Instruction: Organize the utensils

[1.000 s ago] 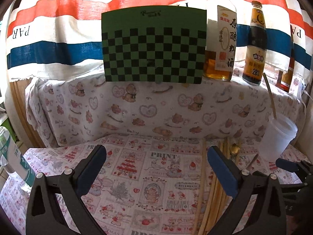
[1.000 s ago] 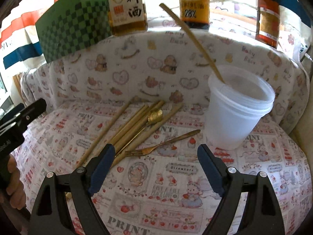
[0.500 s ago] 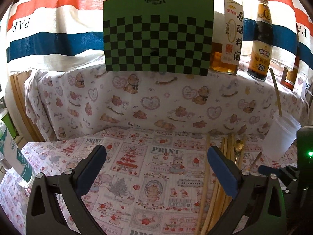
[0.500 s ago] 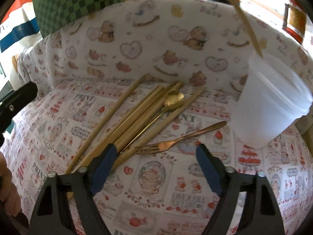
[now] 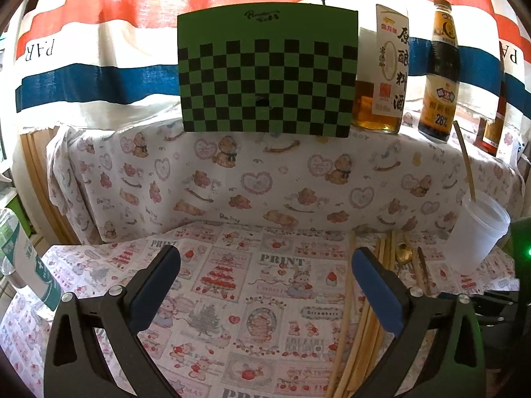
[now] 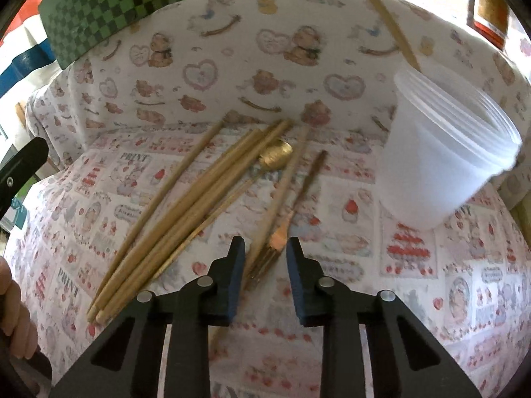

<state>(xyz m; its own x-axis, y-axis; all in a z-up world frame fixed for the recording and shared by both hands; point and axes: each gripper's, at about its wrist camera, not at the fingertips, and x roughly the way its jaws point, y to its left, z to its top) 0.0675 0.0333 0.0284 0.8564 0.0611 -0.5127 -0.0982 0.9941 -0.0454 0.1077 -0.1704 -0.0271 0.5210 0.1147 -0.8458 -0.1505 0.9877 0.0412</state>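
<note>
Copper-toned fork (image 6: 278, 239) head sits between right hand-held gripper (image 6: 262, 258) jaws, half-closed, not yet clamping. Chopsticks (image 6: 186, 212) and gold spoon (image 6: 275, 157) just left; white cup (image 6: 441, 169) farther right. Left hand-held gripper (image 5: 265, 285) wide open, empty, over counter (image 5: 232, 298).

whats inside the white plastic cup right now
One wooden chopstick leans out of the white plastic cup. Its translucent wall hides the lower part of the chopstick and anything else at the bottom.

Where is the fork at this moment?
In the right wrist view, the fork lies on the patterned cloth at lower centre, its tines between the fingers of the right gripper, beside the chopsticks and left of the white cup.
</note>
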